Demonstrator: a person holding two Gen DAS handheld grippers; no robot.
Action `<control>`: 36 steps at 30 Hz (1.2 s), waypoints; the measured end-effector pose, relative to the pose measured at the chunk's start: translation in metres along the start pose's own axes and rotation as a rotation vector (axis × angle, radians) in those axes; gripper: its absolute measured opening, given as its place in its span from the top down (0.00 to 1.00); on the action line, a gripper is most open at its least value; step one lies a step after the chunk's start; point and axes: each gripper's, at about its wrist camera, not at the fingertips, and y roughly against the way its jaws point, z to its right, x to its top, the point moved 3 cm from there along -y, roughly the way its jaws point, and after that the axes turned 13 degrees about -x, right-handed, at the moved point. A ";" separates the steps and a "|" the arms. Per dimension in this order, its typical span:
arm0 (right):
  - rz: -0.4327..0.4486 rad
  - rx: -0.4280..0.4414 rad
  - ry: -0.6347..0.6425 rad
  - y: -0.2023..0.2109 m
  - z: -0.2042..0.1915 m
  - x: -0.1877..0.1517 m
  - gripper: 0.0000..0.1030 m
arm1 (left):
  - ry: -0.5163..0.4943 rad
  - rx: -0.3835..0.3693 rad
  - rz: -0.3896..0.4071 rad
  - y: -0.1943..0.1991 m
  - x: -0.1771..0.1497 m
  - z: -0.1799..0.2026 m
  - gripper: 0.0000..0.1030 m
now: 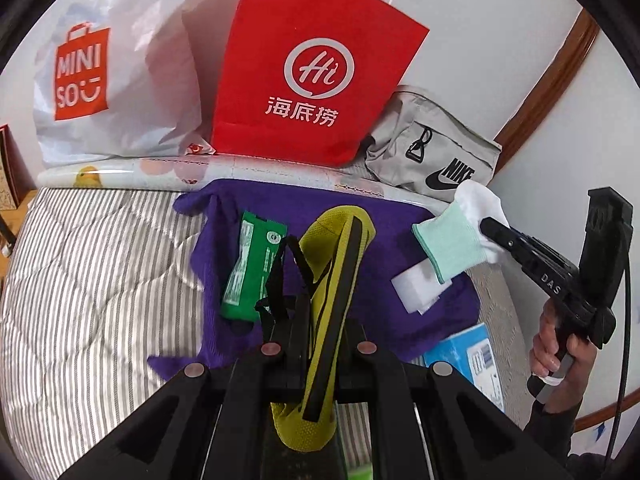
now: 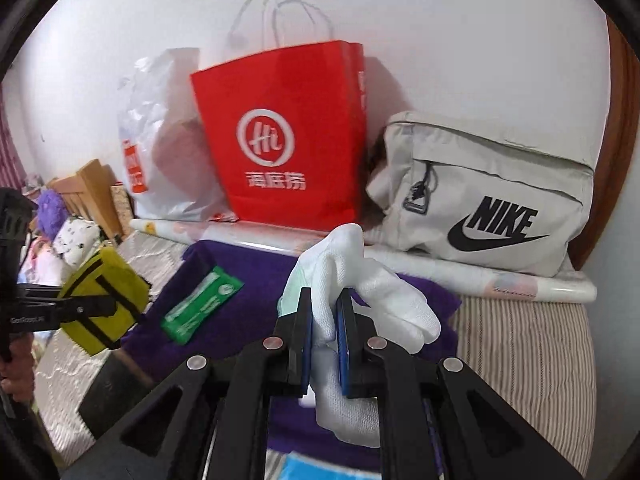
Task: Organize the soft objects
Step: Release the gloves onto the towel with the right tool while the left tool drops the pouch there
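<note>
The left gripper point(image 1: 316, 320) is pressed onto a yellow pouch point(image 1: 334, 264) with black straps, held above a purple cloth point(image 1: 384, 216) spread on the striped bed point(image 1: 100, 260). The right gripper point(image 2: 324, 320) pinches a white glove point(image 2: 376, 292) with a mint cuff, lifted clear of the cloth; in the left view the glove point(image 1: 460, 232) hangs at 3 o'clock from the pouch. A green packet point(image 1: 252, 264) lies on the cloth at 9 o'clock from the pouch, and a white sponge point(image 1: 416, 288) lies at 4 o'clock, under the glove cuff. A red bag point(image 1: 312, 64), a white bag point(image 1: 120, 60) and a grey Nike bag point(image 2: 488, 196) stand at 12 o'clock against the wall. Judged by appearance, the glove is light, limp and non-fragile; it drapes to both sides of the jaws, so a hold at mid-palm is likely to limit swinging. The pouch appears soft but holds its shape; the jaws grip it across its narrow width, clear of the loose straps.
</note>
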 end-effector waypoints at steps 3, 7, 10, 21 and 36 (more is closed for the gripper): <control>-0.023 0.005 -0.005 -0.017 0.003 0.002 0.90 | 0.010 -0.002 -0.013 -0.012 0.007 -0.004 0.92; -0.061 0.018 -0.024 -0.042 0.007 0.000 0.90 | 0.027 -0.019 -0.041 -0.031 0.016 -0.010 0.92; -0.090 0.027 -0.026 -0.056 0.008 -0.003 0.90 | 0.037 -0.031 -0.070 -0.046 0.021 -0.013 0.92; -0.194 0.001 -0.007 -0.092 0.013 -0.018 0.89 | 0.083 -0.033 -0.170 -0.092 0.016 -0.028 0.92; -0.208 -0.005 0.058 -0.087 0.010 -0.021 0.46 | 0.052 0.053 -0.198 -0.093 0.016 -0.035 0.74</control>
